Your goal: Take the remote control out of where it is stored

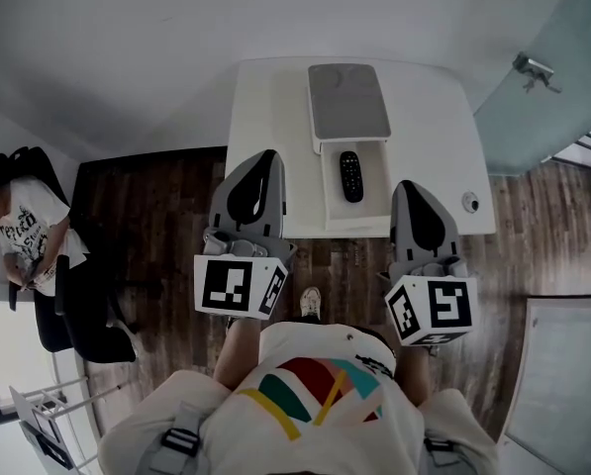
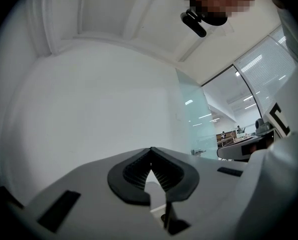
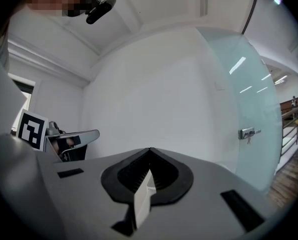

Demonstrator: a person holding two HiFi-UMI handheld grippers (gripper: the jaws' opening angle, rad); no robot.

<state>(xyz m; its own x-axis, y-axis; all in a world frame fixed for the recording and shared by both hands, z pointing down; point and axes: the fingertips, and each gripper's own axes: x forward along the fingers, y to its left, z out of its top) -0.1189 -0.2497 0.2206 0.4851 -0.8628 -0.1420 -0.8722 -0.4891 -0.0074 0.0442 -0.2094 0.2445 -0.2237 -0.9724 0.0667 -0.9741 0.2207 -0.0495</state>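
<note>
A black remote control (image 1: 350, 176) lies in the open white drawer (image 1: 331, 204) of a small grey-topped storage box (image 1: 347, 102) on the white table (image 1: 265, 107). My left gripper (image 1: 264, 155) is held up at the table's near edge, left of the drawer, jaws shut and empty. My right gripper (image 1: 406, 185) hovers just right of the drawer, also shut on nothing. In the left gripper view the left gripper (image 2: 151, 151) points at a white wall, its tips touching. The right gripper view shows the right gripper (image 3: 149, 151) the same way.
A small round object (image 1: 470, 202) sits at the table's right near corner. A person (image 1: 23, 231) sits by a black chair (image 1: 77, 315) at far left. A frosted glass door (image 1: 557, 62) stands at the right. Dark wood floor (image 1: 156, 206) surrounds the table.
</note>
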